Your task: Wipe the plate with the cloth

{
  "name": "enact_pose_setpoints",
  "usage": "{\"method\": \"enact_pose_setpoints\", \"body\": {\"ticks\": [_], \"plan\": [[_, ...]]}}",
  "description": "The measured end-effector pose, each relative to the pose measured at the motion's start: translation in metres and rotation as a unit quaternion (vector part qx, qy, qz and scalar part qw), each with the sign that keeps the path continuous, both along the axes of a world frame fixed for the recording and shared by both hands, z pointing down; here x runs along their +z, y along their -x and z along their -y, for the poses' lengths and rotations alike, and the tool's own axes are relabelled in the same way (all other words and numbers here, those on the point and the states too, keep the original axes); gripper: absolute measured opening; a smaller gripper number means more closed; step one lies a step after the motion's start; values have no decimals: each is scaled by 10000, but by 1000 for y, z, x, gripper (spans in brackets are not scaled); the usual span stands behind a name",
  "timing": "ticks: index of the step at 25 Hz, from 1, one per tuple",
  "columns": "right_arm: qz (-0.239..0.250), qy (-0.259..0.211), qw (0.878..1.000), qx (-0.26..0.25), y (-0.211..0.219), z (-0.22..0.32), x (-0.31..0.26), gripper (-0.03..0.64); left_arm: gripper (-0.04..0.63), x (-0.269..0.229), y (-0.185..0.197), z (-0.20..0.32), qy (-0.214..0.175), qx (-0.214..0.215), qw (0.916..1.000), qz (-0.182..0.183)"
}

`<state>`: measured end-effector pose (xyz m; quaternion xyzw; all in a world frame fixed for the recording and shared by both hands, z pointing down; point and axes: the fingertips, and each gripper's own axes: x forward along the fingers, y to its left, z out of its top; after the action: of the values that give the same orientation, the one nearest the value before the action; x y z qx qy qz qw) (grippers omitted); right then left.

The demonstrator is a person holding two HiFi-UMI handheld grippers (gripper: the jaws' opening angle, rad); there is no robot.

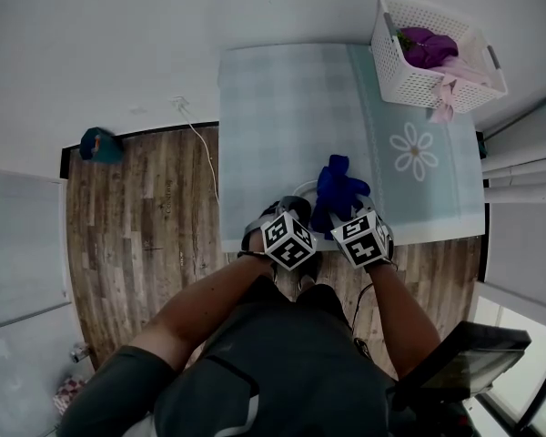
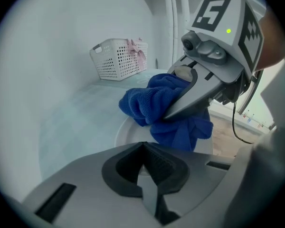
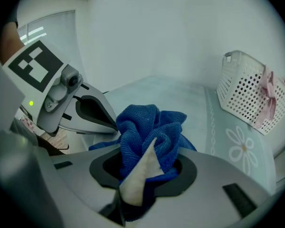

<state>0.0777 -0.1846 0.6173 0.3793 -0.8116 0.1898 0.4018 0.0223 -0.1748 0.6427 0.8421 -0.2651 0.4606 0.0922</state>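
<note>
Head view: round white plate [image 1: 300, 189], smooth, at near edge of pale checked tablecloth [image 1: 282, 107]. Blue terry cloth [image 1: 339, 189] bunched over plate's right side, long axis running away from the person. White perforated plastic basket [image 1: 419, 62] at far right corner.

Left gripper view: left gripper [image 2: 147, 175] jaws closed on plate's near rim, pale sliver between them. Plate looks approx. flat.

Right gripper view: right gripper [image 3: 137, 184] clamped on cloth, white tag in the pinch, folds puffing up beyond the jaws.
</note>
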Motion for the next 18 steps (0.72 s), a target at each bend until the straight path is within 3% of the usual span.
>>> {"method": "enact_pose_setpoints", "body": {"ticks": [5,10,12,16,18], "plan": [[-102,18,9999,29,-17,-3,-4,152,8,2,-1,0,22,-40,10000,-12],[-278,-41,9972,695,-50,-7,-18,152,8,2,-1,1,3,-82,10000,-16],[-139,-160,9964,823,-52,-6,-28,152,8,2,-1,1,-2,-77,10000,-29],[287,-716,9970,-54,-5,20,-52,150,9,1,0,-3,85,18,9999,55],[389,-694,9954,-536,23,37,-49,152,9,0,1,-5,178,53,9998,122]]}}
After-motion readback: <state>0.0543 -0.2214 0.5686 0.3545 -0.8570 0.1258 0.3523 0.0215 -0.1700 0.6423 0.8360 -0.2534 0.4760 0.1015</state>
